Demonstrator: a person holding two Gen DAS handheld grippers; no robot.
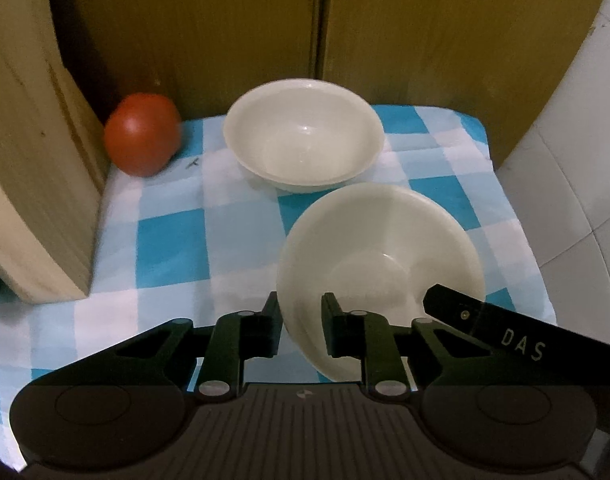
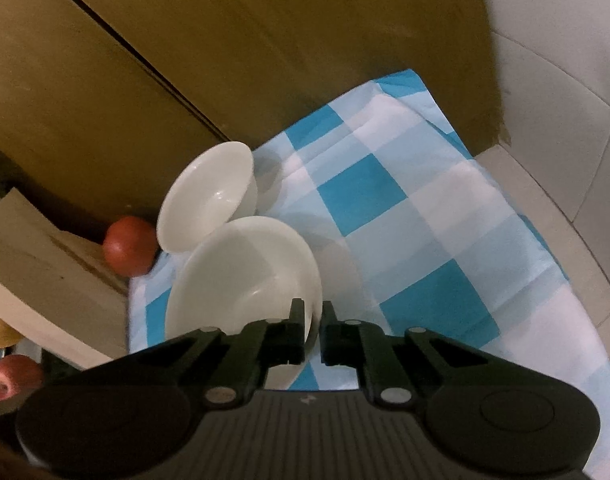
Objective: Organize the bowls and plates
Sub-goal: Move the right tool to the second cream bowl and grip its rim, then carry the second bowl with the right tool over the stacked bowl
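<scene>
While both tongs [image 1: 301, 326] [image 2: 313, 330] clamp its rim, near bowl [image 1: 385, 248] tilted, mouth toward far bowl [image 1: 305, 132].

Two plain white bowls on a blue-checked cloth: the far bowl [image 1: 303, 136] sits upright, empty; the near bowl [image 1: 379, 264] beside it tilts, rim pinched.
</scene>
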